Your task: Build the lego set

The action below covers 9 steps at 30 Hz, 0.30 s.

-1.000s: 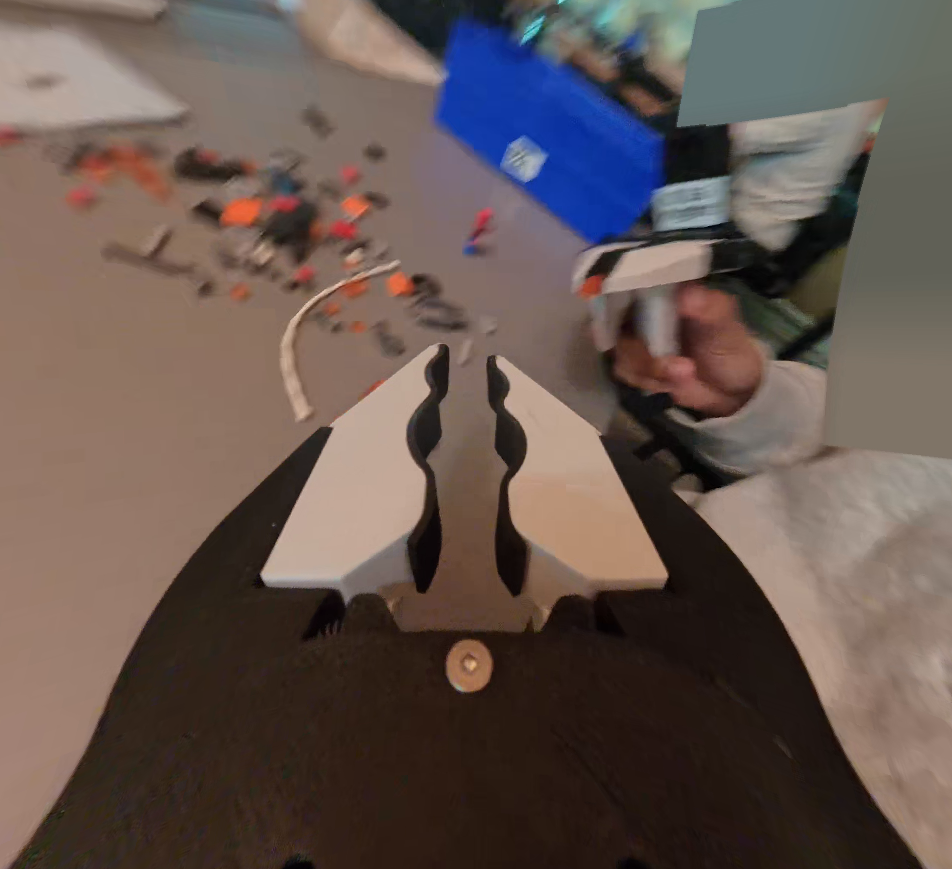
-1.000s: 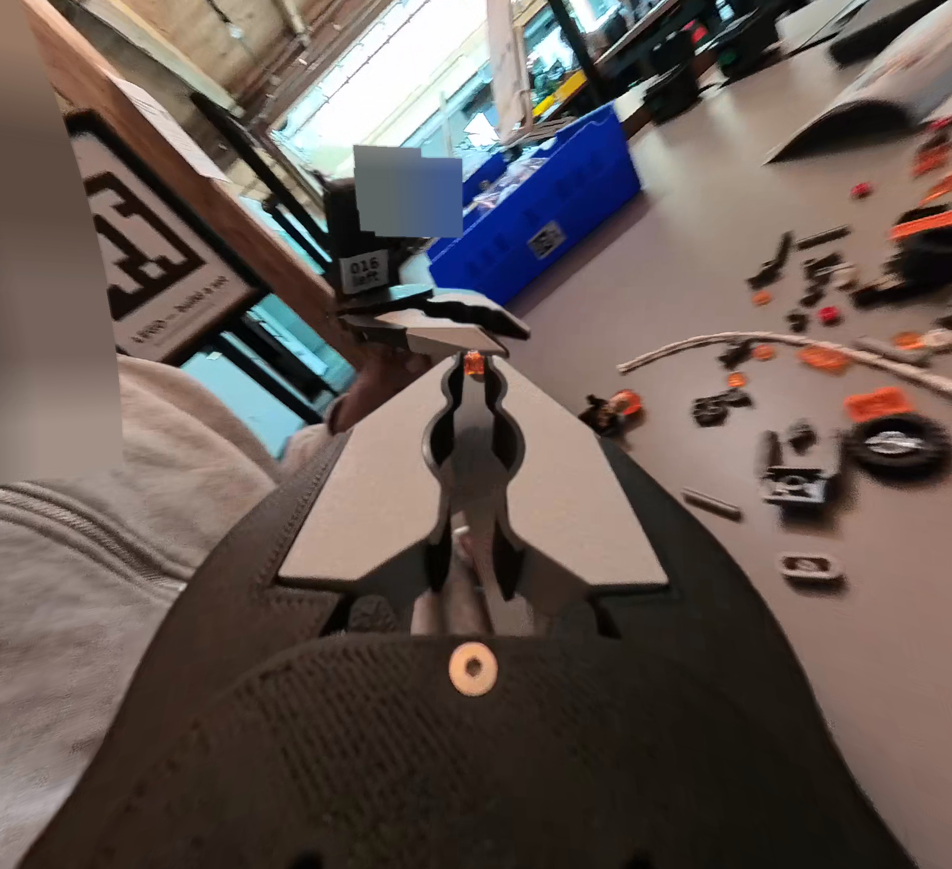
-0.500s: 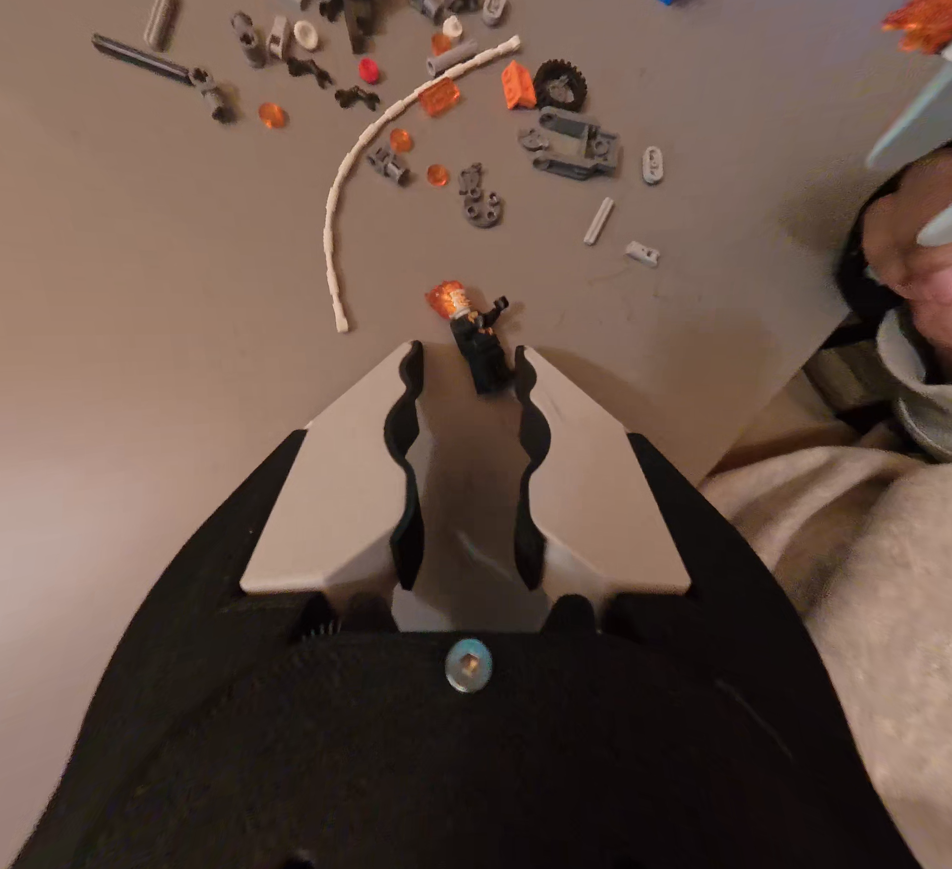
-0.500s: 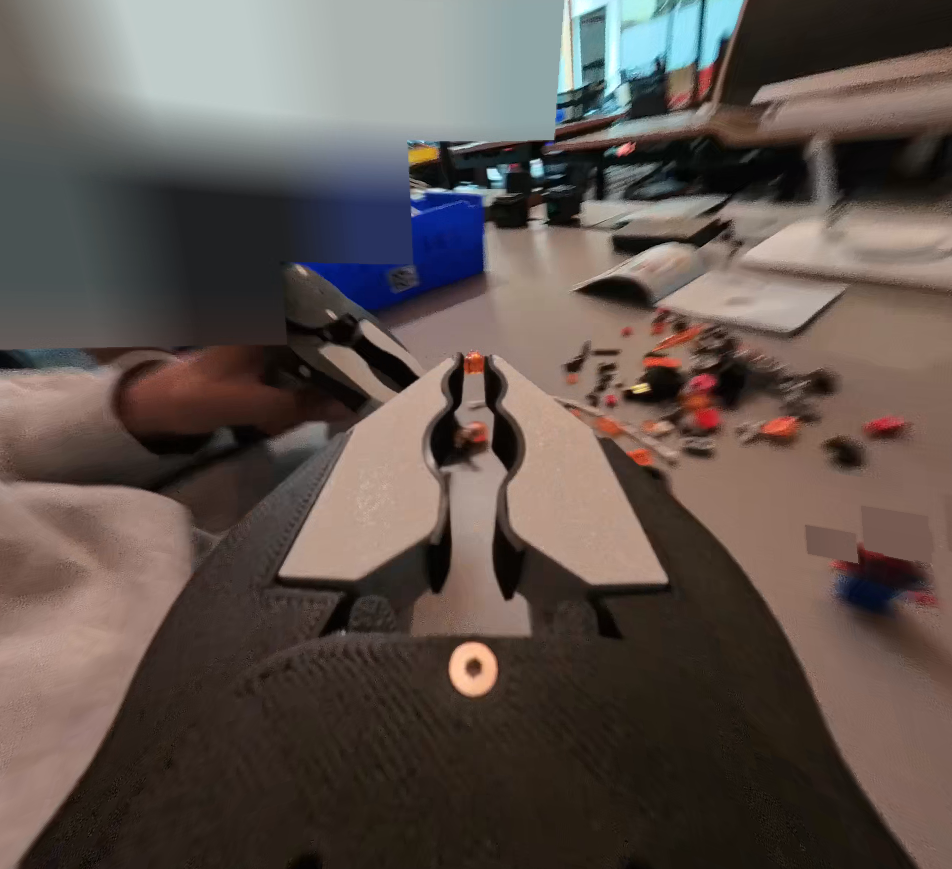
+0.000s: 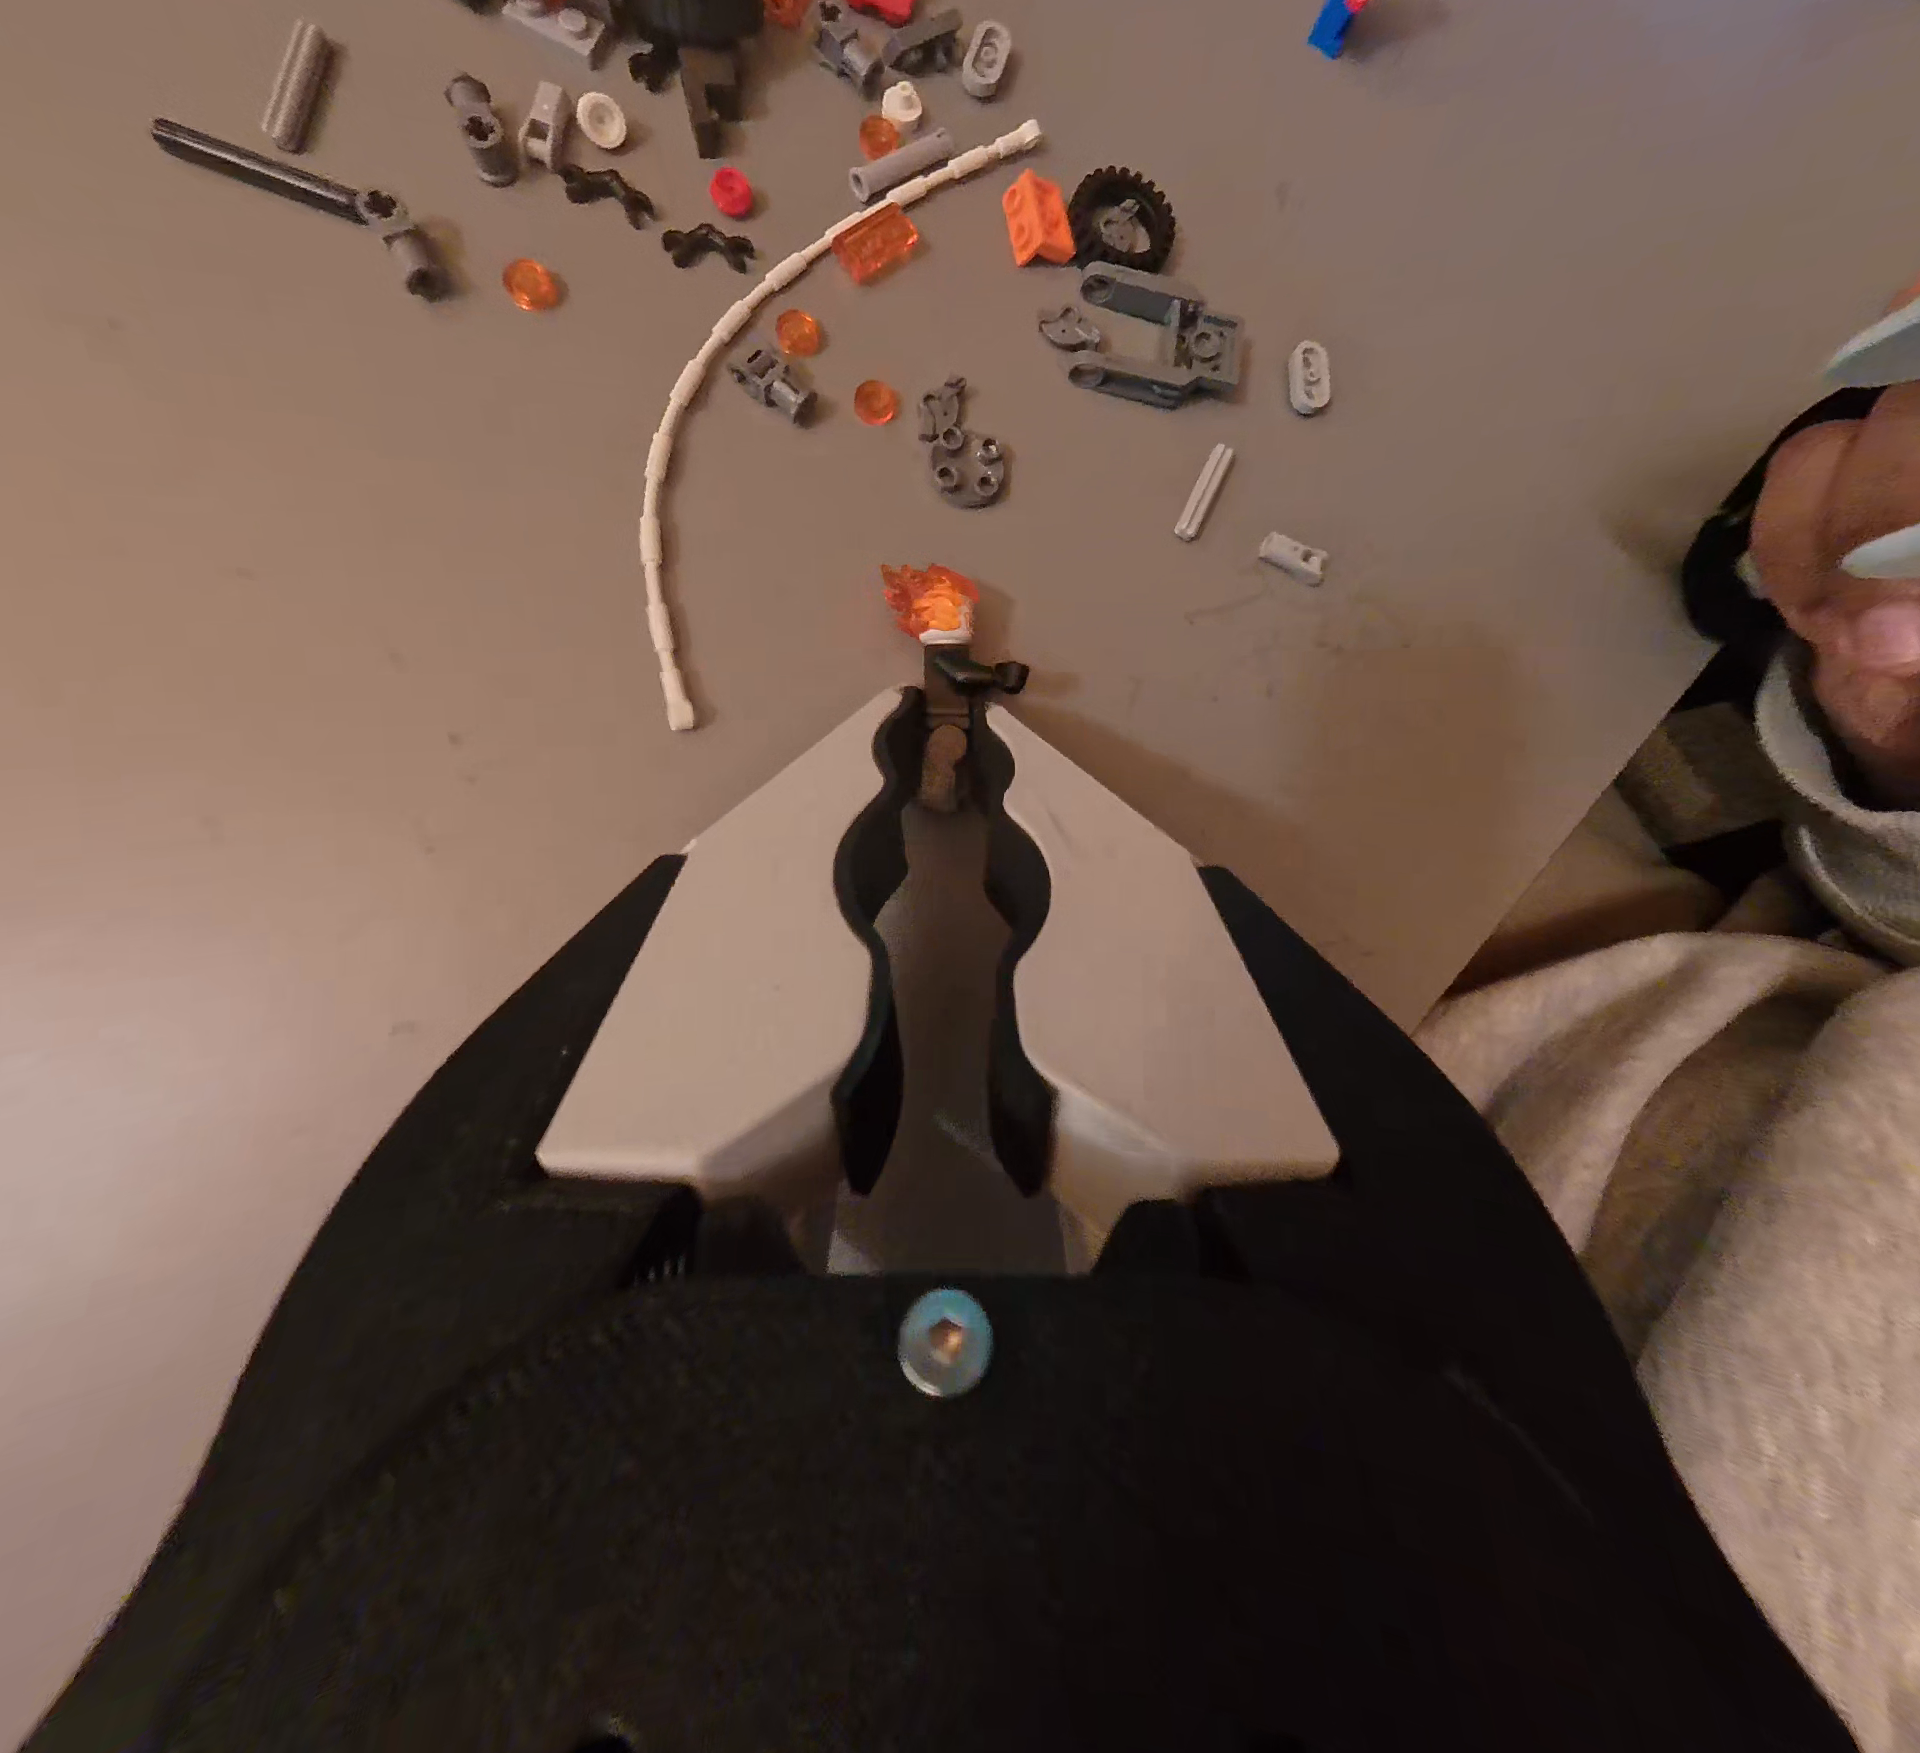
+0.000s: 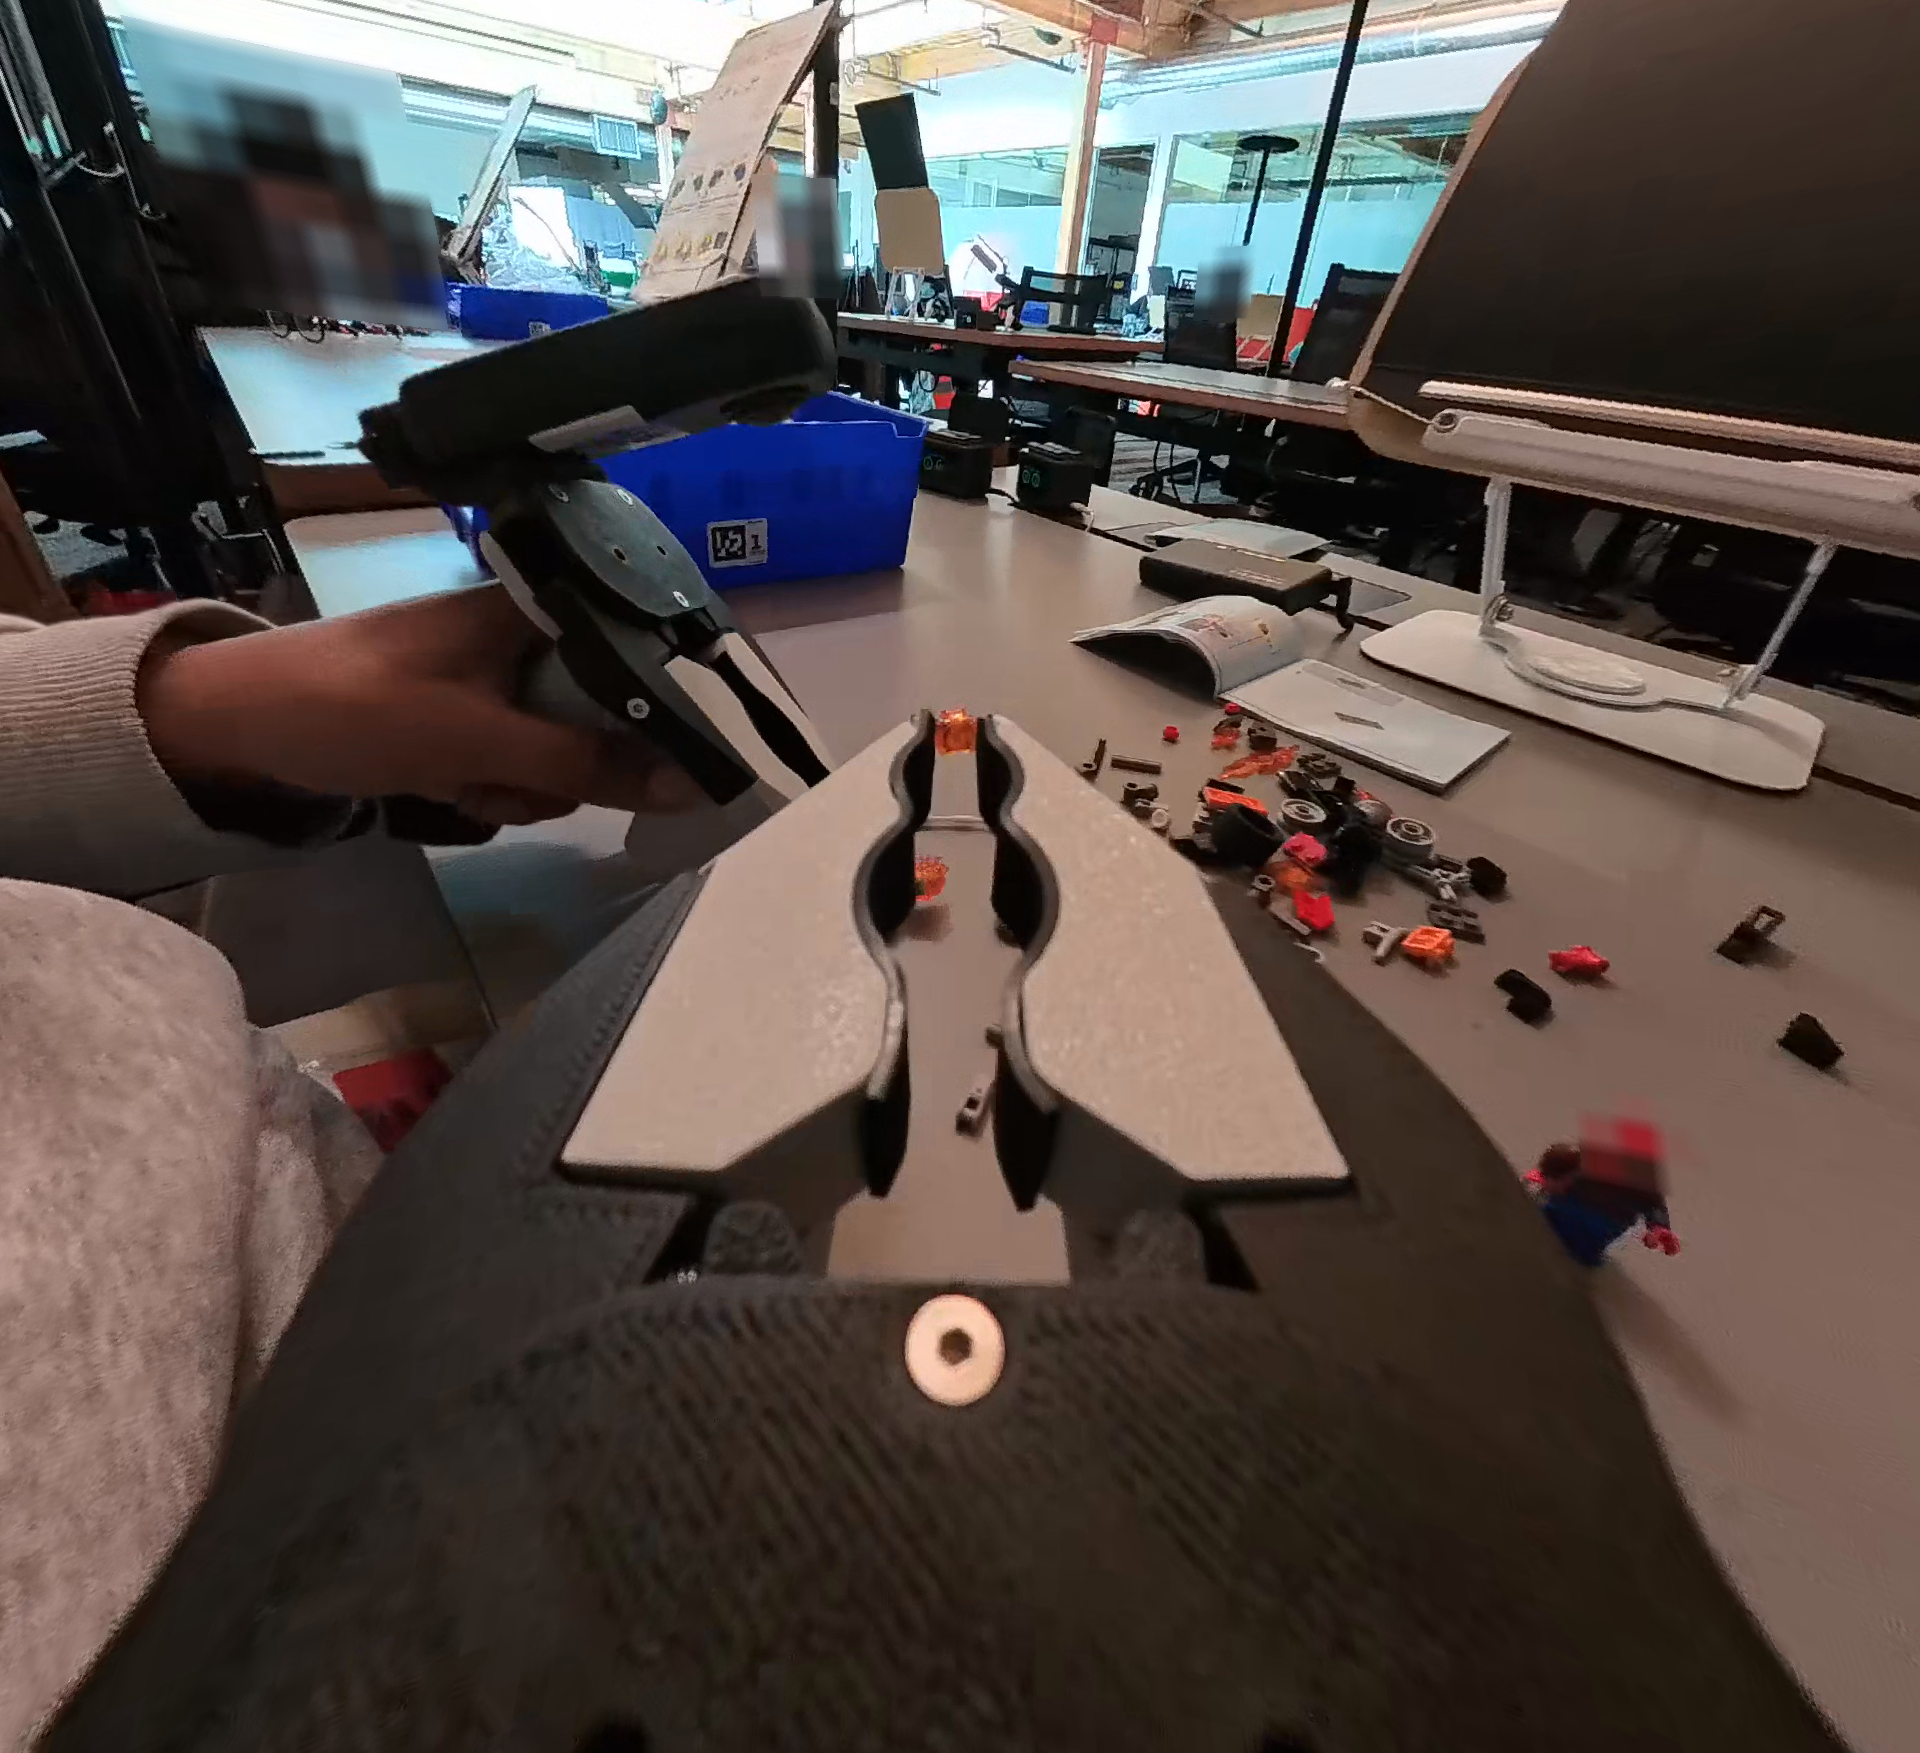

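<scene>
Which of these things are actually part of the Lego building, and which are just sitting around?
In the job:
- left gripper, shut on the flame-headed minifigure
- right gripper, shut on a small orange piece
- loose bricks
- instruction booklet

Just lying about:
- blue bin
- red-and-blue minifigure
- white stand
</scene>
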Tool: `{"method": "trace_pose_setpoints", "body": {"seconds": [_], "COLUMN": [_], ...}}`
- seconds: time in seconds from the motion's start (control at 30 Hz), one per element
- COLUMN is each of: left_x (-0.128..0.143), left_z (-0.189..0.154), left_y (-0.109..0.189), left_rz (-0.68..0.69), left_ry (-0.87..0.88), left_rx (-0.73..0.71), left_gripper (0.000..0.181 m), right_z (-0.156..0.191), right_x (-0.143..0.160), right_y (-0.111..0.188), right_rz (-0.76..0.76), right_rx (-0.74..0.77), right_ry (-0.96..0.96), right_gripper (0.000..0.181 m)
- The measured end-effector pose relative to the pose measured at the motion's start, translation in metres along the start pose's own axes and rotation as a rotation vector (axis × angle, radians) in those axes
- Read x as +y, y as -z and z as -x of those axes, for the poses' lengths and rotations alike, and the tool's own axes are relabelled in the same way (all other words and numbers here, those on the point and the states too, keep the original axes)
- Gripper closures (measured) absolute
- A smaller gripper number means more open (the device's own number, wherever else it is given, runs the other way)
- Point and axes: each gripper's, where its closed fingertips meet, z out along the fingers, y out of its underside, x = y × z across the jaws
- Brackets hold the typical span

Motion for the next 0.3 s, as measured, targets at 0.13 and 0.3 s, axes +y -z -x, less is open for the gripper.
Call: {"method": "trace_pose_setpoints", "body": {"seconds": [0.13, 0.3], "left_x": [-0.012, -0.041], "left_z": [-0.008, -0.011], "left_y": [0.003, 0.027], "left_rz": [-0.143, -0.378], "left_ry": [-0.047, -0.165], "left_rx": [0.019, -0.045], "left_gripper": [0.174, 0.175], "right_z": [0.002, 0.009], "right_x": [0.004, 0.025], "right_y": [-0.004, -0.018], "right_rz": [0.032, 0.197], "right_rx": [0.001, -0.051], "right_ry": [-0.018, -0.162], "right_gripper": [0.175, 0.175]}}
